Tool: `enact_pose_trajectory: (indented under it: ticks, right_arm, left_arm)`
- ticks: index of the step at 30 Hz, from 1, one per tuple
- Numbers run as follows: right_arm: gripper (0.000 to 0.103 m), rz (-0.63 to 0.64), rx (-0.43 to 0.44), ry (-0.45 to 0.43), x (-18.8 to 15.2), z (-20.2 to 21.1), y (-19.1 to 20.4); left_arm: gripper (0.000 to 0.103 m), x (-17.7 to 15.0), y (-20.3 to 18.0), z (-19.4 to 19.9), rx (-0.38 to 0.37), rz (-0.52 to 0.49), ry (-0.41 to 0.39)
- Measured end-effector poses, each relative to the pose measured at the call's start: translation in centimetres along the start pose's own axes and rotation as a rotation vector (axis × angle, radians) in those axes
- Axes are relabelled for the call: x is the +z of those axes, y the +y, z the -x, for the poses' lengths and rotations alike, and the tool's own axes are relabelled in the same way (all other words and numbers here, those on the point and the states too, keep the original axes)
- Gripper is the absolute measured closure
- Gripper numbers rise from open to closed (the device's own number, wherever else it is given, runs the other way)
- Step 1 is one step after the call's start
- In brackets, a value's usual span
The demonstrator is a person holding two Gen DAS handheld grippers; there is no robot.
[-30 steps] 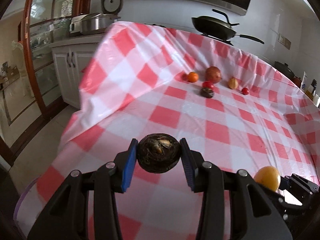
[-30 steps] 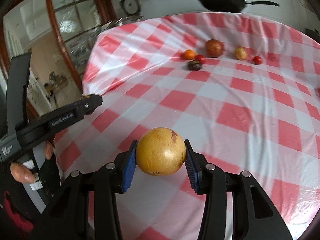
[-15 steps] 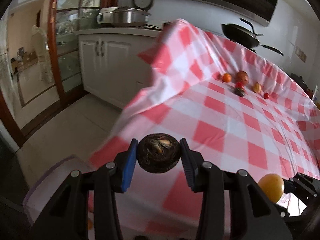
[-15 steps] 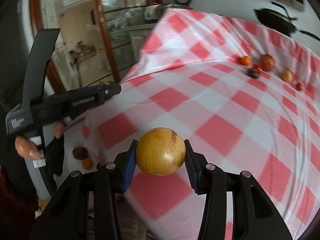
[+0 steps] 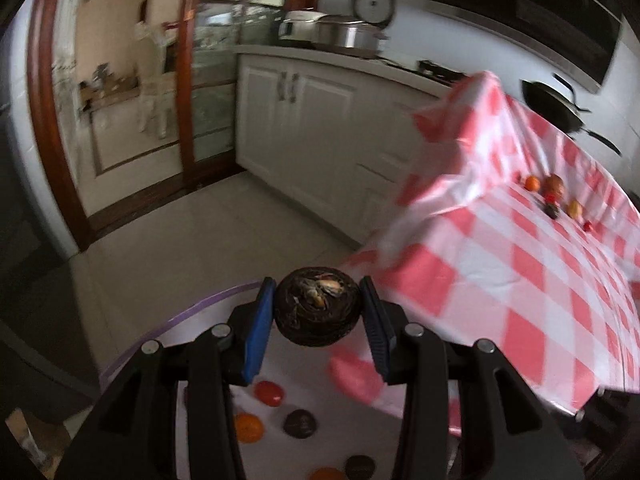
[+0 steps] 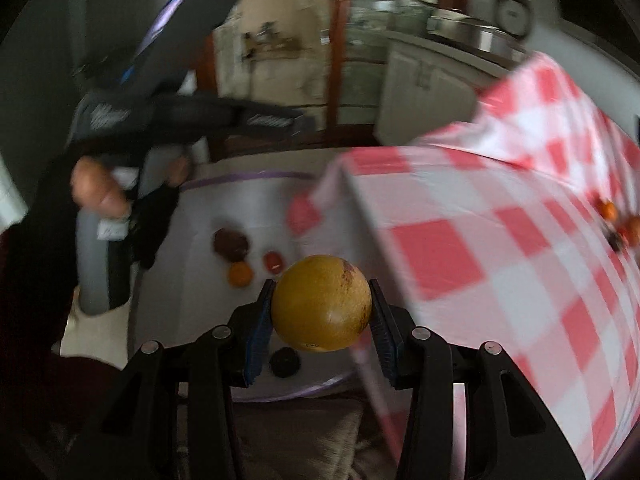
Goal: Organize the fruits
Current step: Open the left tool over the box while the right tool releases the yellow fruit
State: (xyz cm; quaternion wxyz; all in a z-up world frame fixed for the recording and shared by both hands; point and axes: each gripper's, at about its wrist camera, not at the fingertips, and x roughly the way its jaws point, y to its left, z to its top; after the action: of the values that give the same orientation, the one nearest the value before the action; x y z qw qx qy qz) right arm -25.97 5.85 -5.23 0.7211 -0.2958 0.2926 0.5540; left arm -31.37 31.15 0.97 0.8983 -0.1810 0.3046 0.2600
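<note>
Clamping a round dark fruit (image 5: 317,305) in left gripper (image 5: 317,332), round yellow fruit (image 6: 321,302) in right gripper (image 6: 320,334), hovering past the tablecloth edge (image 6: 360,216) above a white tray (image 6: 256,208).

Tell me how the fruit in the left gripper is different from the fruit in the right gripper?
The dark fruit is blackish-brown and wrinkly; the yellow fruit is smooth and golden with a few brown specks. The dark fruit looks smaller between its pads than the yellow fruit does. Both are round and clamped between blue pads.
</note>
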Motion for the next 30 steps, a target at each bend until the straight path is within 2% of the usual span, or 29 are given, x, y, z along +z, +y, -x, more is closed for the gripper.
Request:
enact_pose_trajectory:
  ticks: [4, 7, 13, 17, 20, 24, 30]
  right_arm:
    - [0.058, 0.072, 0.055, 0.070, 0.3, -3.1, 2.1]
    - [0.058, 0.090, 0.079, 0.146, 0.1, -6.1, 2.9]
    - [0.058, 0.082, 0.057, 0.294, -0.7, -12.0, 3.3]
    - [0.058, 0.065, 0.034, 0.358, -1.2, -14.7, 3.1]
    - [0.058, 0.076, 0.009, 0.400, -1.7, -16.4, 3.3]
    - [0.058, 0.075, 0.012, 0.422, -2.0, -17.1, 3.5]
    - [0.057, 0.081, 0.019, 0.406, -1.7, -16.6, 3.5]
  left_arm:
    - [0.060, -0.9, 2.6, -1.4, 0.053, 0.044, 0.034]
    - [0.060, -1.9, 4.1, -3.4, 0.090, 0.073, 0.099]
    - [0.060, -4.7, 5.7, -8.2, 0.154, 0.083, 0.254]
    - [0.060, -6.7, 6.4, -10.7, 0.163, 0.081, 0.359]
    - [0.060, -7.7, 6.6, -11.7, 0.182, 0.073, 0.395]
    - [0.060, -8.8, 7.2, -12.3, 0.182, 0.075, 0.427]
    - [0.060, -9.3, 6.8, -12.8, 0.196, 0.068, 0.433]
